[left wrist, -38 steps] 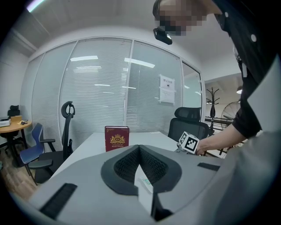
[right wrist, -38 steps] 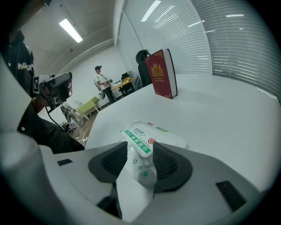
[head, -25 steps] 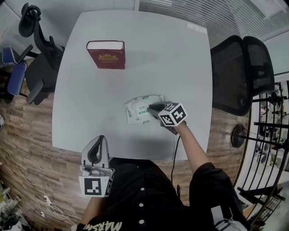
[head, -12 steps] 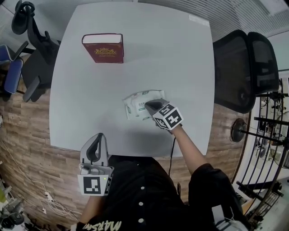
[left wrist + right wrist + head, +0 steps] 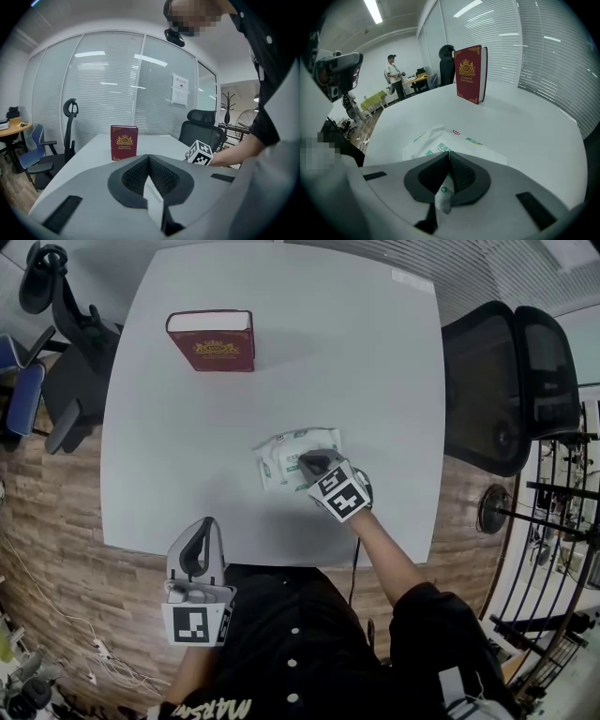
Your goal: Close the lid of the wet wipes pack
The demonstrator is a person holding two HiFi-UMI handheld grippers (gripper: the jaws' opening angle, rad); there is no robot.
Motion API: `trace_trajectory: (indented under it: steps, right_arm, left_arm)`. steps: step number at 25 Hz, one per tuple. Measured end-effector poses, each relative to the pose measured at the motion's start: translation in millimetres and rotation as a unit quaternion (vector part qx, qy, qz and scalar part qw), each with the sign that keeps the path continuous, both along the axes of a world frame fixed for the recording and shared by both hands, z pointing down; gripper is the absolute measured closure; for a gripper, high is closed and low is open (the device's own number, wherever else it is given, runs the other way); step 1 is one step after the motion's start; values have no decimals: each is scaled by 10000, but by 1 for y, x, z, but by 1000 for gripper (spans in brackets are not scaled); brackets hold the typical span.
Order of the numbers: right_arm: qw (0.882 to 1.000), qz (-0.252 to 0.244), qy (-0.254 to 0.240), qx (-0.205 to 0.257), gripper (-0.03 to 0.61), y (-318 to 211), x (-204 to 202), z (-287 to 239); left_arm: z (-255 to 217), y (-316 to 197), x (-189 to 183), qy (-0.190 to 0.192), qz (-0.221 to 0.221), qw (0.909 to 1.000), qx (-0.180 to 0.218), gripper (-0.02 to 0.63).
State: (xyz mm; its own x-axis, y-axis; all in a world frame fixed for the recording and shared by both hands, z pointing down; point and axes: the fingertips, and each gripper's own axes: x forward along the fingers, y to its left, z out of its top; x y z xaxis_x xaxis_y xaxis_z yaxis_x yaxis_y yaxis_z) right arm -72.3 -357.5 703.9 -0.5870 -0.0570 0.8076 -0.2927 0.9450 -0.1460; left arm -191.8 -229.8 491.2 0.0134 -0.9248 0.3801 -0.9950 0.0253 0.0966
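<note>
The white and green wet wipes pack (image 5: 281, 460) lies flat on the white table (image 5: 366, 352), a little in front of me. My right gripper (image 5: 307, 461) points steeply down with its tips on the pack's right half, jaws shut. In the right gripper view the closed tips (image 5: 449, 152) rest against the top of the pack (image 5: 433, 140); the lid itself is hidden under them. My left gripper (image 5: 206, 524) hovers at the table's near edge, away from the pack, shut with nothing in it (image 5: 148, 156).
A dark red book (image 5: 211, 340) stands upright at the far left of the table, also visible as the book (image 5: 469, 74) beyond the pack. A black office chair (image 5: 506, 381) stands to the right, another chair (image 5: 66, 352) to the left. A person stands far off in the room.
The right gripper has tipped more steeply and its marker cube has slid left and nearer to me, tips staying on the pack. The left gripper has held still.
</note>
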Motion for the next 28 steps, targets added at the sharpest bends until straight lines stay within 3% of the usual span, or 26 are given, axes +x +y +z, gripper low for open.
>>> trace_trajectory:
  steps: [6,10,15,23,28]
  right_arm:
    - [9999,29,-144,60,548,-5,2,3]
    - [9962,477,-723,-96,548,-12,3,-17]
    - [9746,942,-2018,-222,548,-20,4,-78]
    - [9498,1277,-2789,609,548,-24,35,-184]
    - [9152,1555,-3551,1101,548,-19,59,-247]
  left_arm:
    - [-8,-3,1,-51,15,9999,93,607]
    - [-20,-3,-2,-168,6,9996,212,607]
    - [-40,-7,-2,-367,120,9982,457,607]
    - [-63,-3,8,-455,252,9955,788,607]
    - [-81,-3,19,-539,409,9916,1103,607]
